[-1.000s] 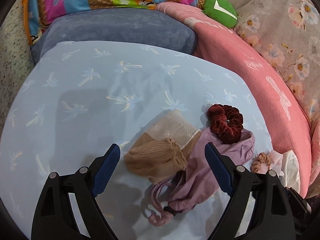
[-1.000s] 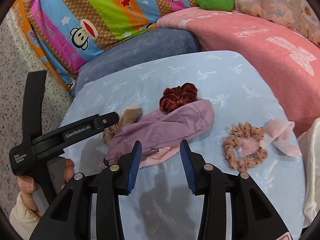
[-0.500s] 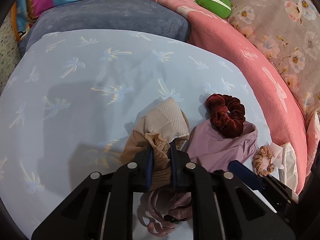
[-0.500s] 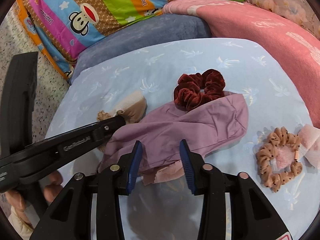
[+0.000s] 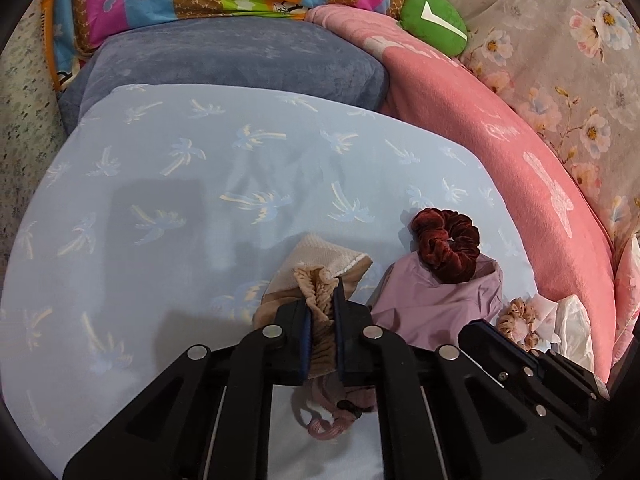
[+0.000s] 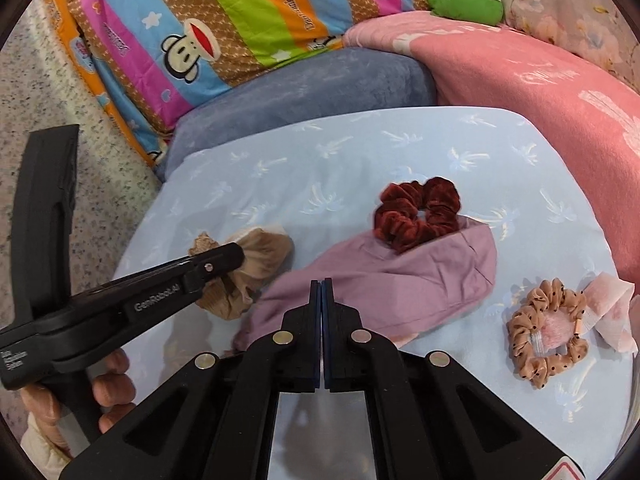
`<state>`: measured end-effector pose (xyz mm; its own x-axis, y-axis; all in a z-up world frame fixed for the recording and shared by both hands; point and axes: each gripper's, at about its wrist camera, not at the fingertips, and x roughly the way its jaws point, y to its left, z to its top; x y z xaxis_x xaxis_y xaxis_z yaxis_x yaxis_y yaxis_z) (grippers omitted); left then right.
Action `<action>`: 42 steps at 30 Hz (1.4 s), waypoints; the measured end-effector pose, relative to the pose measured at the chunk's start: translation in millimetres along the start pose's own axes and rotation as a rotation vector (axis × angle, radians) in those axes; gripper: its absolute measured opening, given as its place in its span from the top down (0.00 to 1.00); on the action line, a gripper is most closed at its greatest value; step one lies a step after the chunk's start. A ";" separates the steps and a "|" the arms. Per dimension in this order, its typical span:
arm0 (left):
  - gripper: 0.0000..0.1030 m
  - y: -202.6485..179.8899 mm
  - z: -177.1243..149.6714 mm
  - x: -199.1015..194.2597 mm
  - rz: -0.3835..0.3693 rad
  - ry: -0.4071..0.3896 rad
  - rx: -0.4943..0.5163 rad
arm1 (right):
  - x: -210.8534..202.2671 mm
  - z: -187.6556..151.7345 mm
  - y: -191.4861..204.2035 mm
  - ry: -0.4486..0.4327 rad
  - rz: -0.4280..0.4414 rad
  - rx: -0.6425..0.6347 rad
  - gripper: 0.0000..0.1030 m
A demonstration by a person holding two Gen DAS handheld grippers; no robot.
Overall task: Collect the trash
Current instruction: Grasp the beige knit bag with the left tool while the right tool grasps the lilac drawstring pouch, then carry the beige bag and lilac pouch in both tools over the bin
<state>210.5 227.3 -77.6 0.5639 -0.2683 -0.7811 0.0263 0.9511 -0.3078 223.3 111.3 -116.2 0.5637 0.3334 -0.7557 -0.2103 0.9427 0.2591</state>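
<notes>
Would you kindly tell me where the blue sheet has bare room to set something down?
The blue sheet lies bare between the grey pillow and the tan sock. It is crowded near the pink blanket: maroon scrunchie, mauve cloth, dotted scrunchie.

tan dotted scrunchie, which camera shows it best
The right wrist view. There the tan dotted scrunchie lies whole and unblocked on the blue sheet, ring shape and dots clear, resting on a pink wrapper. In the left wrist view only part of it shows, beside the right gripper's black body.
</notes>
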 end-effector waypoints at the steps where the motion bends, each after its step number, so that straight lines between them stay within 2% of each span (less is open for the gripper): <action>1: 0.92 -0.6 -1.3 -2.7 0.002 -0.003 -0.002 | -0.9 -1.0 1.7 0.010 0.012 0.001 0.97; 6: 0.92 5.4 -13.2 -14.1 0.022 -0.013 -0.017 | -2.4 -21.7 14.1 0.037 0.058 0.006 0.67; 8: 0.92 7.6 -19.5 -16.2 0.027 -0.011 -0.021 | 0.4 -29.2 18.8 0.054 0.082 0.016 0.60; 12: 0.92 12.9 -29.0 -12.1 0.043 0.017 -0.027 | 14.4 -35.4 25.5 0.093 0.095 0.031 0.59; 16: 0.92 18.1 -32.9 -11.4 0.017 0.026 -0.039 | 23.7 -33.1 21.8 0.091 0.075 0.063 0.59; 17: 0.92 18.8 -32.8 -11.4 0.016 0.023 -0.040 | 24.6 -30.7 19.8 0.087 0.075 0.076 0.59; 19: 0.88 19.5 -32.4 -9.4 0.013 0.028 -0.043 | 28.2 -24.9 17.3 0.078 0.064 0.091 0.65; 21: 0.73 20.3 -30.8 -6.1 0.008 0.035 -0.053 | 31.4 -20.4 15.1 0.078 0.065 0.102 0.87; 23: 0.46 19.8 -29.3 -3.4 0.018 0.027 -0.060 | 29.6 -17.7 13.0 0.065 0.062 0.109 0.96; 25: 0.42 18.5 -27.2 0.5 0.019 0.017 -0.058 | 23.8 -15.2 12.7 0.041 0.053 0.102 0.97; 29: 0.34 14.7 -21.8 18.0 -0.017 0.050 -0.064 | 10.6 -9.9 6.4 0.006 0.056 0.112 0.97; 31: 0.33 11.1 -19.7 26.9 -0.016 0.061 -0.064 | 3.4 -7.9 4.6 -0.016 0.042 0.111 0.97; 37: 0.34 -1.1 -21.2 38.6 -0.001 0.062 -0.030 | -21.8 -4.5 -3.6 -0.074 0.010 0.108 0.97; 39: 0.44 -3.9 -23.2 37.9 0.003 0.062 -0.025 | -29.8 -3.1 -5.9 -0.089 0.010 0.114 0.97; 41: 0.74 -7.9 -25.4 38.2 -0.005 0.076 -0.009 | -38.5 -0.7 -7.5 -0.104 0.012 0.117 0.97; 42: 0.81 -9.2 -26.7 38.6 -0.018 0.090 -0.005 | -42.7 0.8 -8.5 -0.113 0.011 0.116 0.97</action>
<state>210.0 204.1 -119.5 0.4873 -0.2985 -0.8206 0.0314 0.9451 -0.3252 201.6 89.1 -85.6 0.6497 0.3371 -0.6813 -0.1268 0.9318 0.3401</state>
